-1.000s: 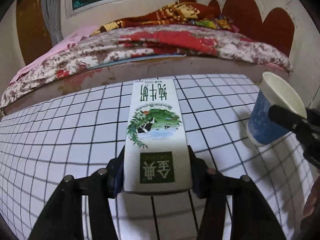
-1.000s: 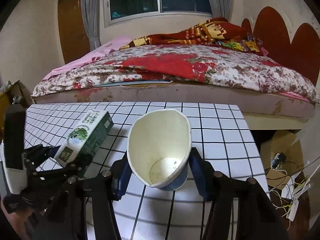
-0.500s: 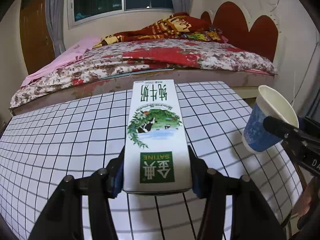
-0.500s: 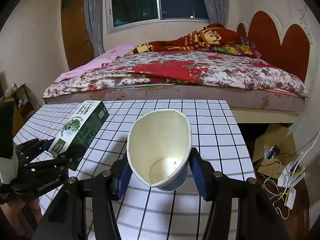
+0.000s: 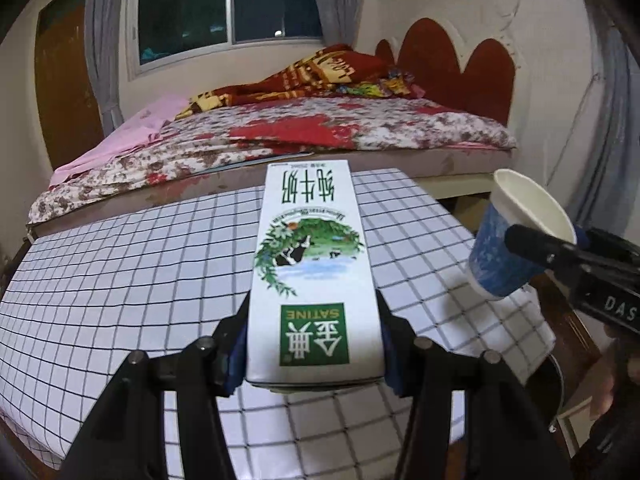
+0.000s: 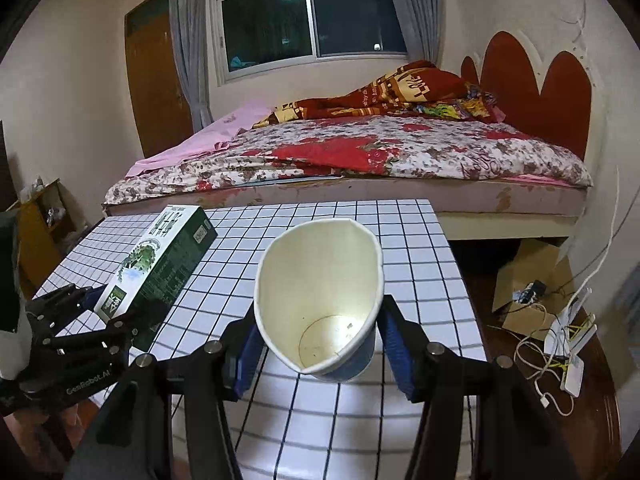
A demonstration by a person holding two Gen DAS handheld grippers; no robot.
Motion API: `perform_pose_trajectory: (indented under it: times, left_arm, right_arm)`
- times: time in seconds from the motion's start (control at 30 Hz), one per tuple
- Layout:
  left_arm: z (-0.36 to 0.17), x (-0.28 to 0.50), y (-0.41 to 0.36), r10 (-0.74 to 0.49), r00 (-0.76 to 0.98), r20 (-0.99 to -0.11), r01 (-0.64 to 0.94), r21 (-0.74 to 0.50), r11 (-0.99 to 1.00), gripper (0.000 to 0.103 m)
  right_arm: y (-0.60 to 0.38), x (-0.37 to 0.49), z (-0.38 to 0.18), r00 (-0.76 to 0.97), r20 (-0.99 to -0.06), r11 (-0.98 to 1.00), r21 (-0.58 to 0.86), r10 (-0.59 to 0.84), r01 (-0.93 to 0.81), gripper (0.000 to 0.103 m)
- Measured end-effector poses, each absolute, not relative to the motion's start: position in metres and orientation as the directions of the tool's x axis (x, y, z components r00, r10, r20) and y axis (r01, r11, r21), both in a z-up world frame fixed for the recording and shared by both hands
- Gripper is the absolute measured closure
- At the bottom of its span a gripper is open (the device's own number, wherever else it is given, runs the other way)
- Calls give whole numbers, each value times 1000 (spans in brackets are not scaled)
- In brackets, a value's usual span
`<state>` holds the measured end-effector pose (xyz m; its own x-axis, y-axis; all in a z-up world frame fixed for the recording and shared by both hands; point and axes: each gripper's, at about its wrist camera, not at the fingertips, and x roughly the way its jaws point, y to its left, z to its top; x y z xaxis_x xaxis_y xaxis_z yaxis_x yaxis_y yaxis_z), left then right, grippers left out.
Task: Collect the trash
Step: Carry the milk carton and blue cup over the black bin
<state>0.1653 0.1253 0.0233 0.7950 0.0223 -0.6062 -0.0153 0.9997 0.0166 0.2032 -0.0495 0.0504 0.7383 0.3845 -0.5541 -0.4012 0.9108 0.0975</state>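
Note:
A white and green milk carton (image 5: pixel 314 272) lies lengthwise between the blue pads of my left gripper (image 5: pixel 313 350), which is shut on its near end, held above the checked table (image 5: pixel 120 272). In the right wrist view the same carton (image 6: pixel 158 266) shows at the left in the left gripper (image 6: pixel 102 320). My right gripper (image 6: pixel 318 350) is shut on a blue paper cup (image 6: pixel 320 300), squeezed to an oval, its empty white inside facing the camera. The cup (image 5: pixel 516 236) also appears at the right of the left wrist view, off the table's right edge.
A bed (image 6: pixel 360 152) with a floral cover and red blanket runs along the table's far edge. Right of the table on the floor sit a cardboard box (image 6: pixel 524 276), cables and a white power strip (image 6: pixel 568 356). A wooden shelf (image 6: pixel 40 216) stands at the left.
Both grippers have drawn back and risen with the carton and cup still held. More of the table, the window and the floor at the right has come into view.

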Motion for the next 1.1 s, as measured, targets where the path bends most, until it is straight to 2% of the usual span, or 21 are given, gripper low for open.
perform_pose_trajectory:
  times: [0.5, 1.1]
  left_arm:
    - [14, 140, 55, -114, 801, -588, 125, -23, 992, 49]
    - [-8, 128, -32, -288, 732, -617, 326, -54, 944, 49]
  right_arm:
    - [-130, 154, 46, 783, -529, 944, 136, 327, -302, 46]
    - [-226, 110, 35, 817, -554, 986, 133, 161, -104, 46]
